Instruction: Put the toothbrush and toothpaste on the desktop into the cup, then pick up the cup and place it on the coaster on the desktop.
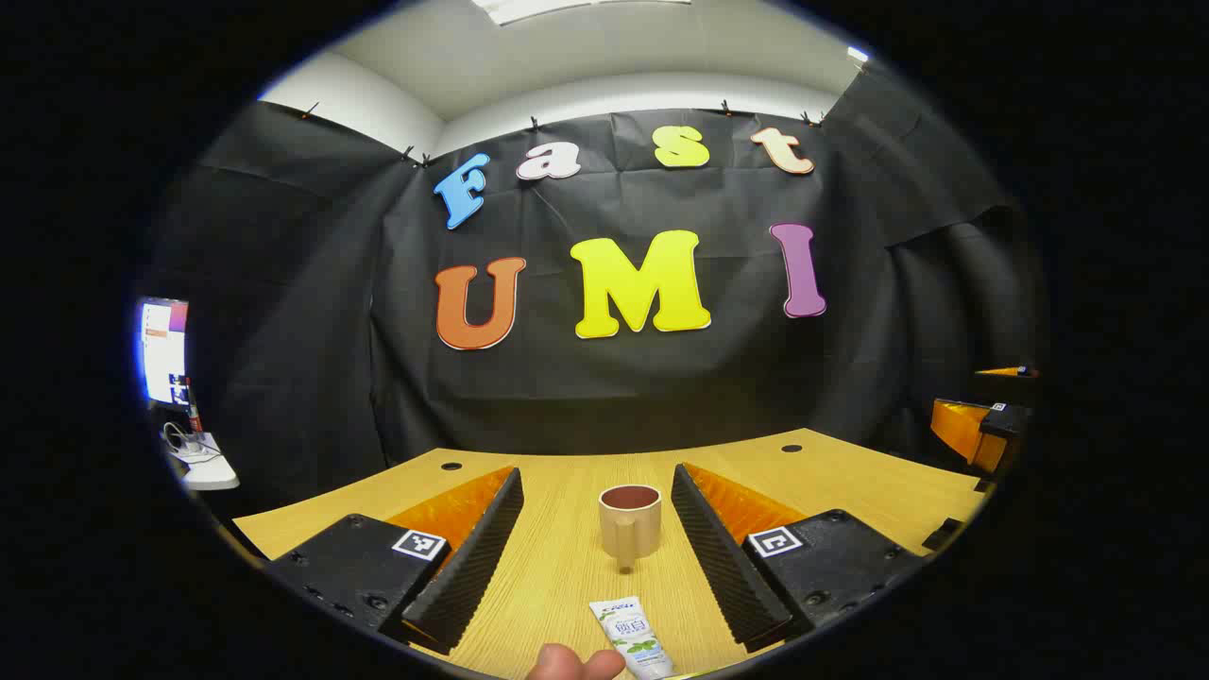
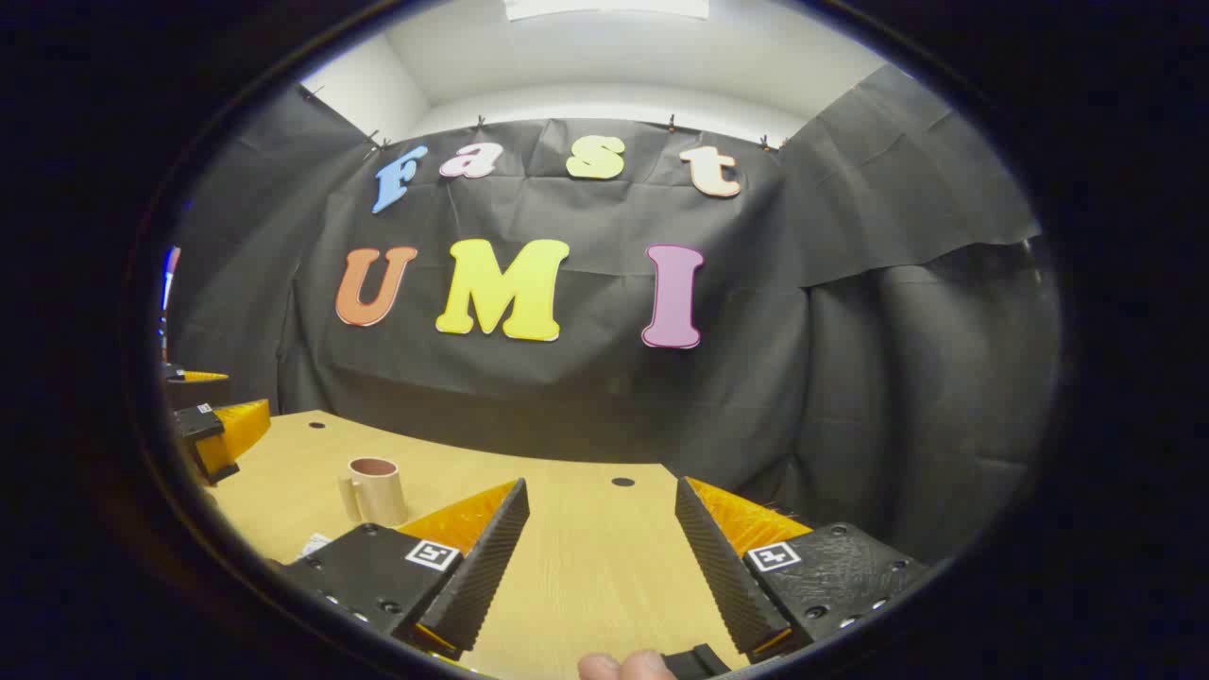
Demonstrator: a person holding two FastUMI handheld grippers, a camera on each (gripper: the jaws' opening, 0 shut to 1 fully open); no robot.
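Both tongs, left tongs (image 1: 597,552) and right tongs (image 2: 602,557), gape apart holding nothing; toothpaste (image 1: 631,637) lies flat on the counter (image 1: 567,576) near the cup (image 1: 630,524), so a clumsy grab could knock it over.

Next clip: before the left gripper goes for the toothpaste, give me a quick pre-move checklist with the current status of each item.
1. Left gripper open, nothing between its fingers: ok.
2. Toothpaste lying flat on the desktop, near its camera: ok.
3. Cup upright, mouth open, beyond the toothpaste: ok.
4. Right gripper open, holding nothing: ok.
5. Toothbrush position: cannot tell.
6. Coaster position: cannot tell.
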